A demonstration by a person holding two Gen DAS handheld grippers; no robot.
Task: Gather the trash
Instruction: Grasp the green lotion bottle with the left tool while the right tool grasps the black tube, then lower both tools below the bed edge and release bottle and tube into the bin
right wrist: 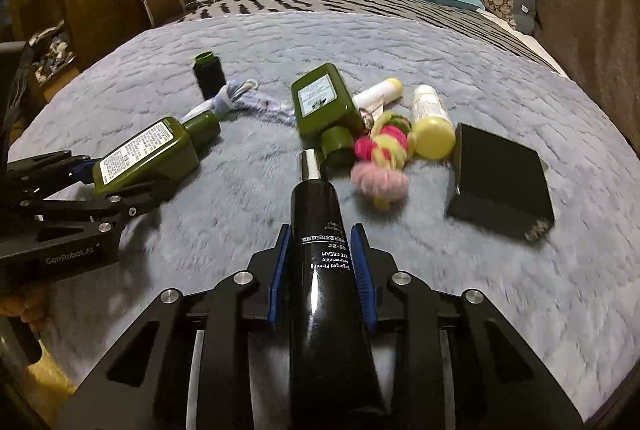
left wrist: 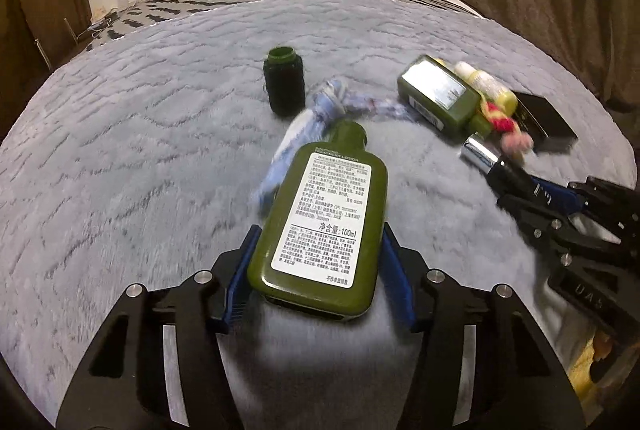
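Grey plush bedding (left wrist: 120, 149) covered the bed, trash strewn toward its near edge. Left hand-held gripper (left wrist: 320, 262) had its blue pads narrowed around the flat olive-green plastic lotion bottle (left wrist: 320, 213), seemingly touching its sides. Right hand-held gripper (right wrist: 322, 270) was clamped on the glossy black eye-cream tube (right wrist: 320, 270). Both grasps looked like the pickup step; next, each item would need lifting clear and carrying to a bin, which was not in view.
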